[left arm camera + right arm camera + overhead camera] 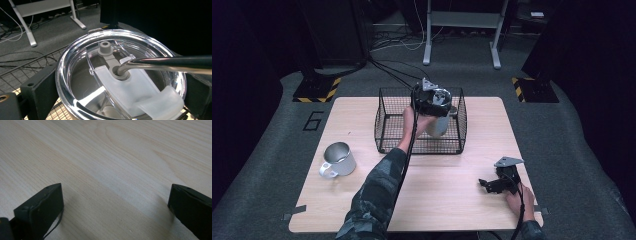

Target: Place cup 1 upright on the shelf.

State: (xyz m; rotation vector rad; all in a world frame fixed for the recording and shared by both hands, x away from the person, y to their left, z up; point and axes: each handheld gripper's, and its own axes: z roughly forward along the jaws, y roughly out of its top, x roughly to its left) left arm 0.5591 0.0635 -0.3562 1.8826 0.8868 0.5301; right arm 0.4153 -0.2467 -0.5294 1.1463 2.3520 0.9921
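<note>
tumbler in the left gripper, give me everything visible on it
The tumbler is steel-bodied with a clear plastic lid, a frosted slider and a bent metal straw through the lid hole. It stands roughly upright, held inside the black wire basket; the left gripper clamps its rim between both jaws.

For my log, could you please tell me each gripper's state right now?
Left gripper: shut on the clear-lidded steel tumbler.
Right gripper: open, empty, over the wooden table.

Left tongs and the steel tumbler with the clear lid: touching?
Touching. In the left gripper view the black jaws press against both sides of the clear-lidded steel tumbler; the high view shows the left tongs holding it over the black wire basket.
</note>
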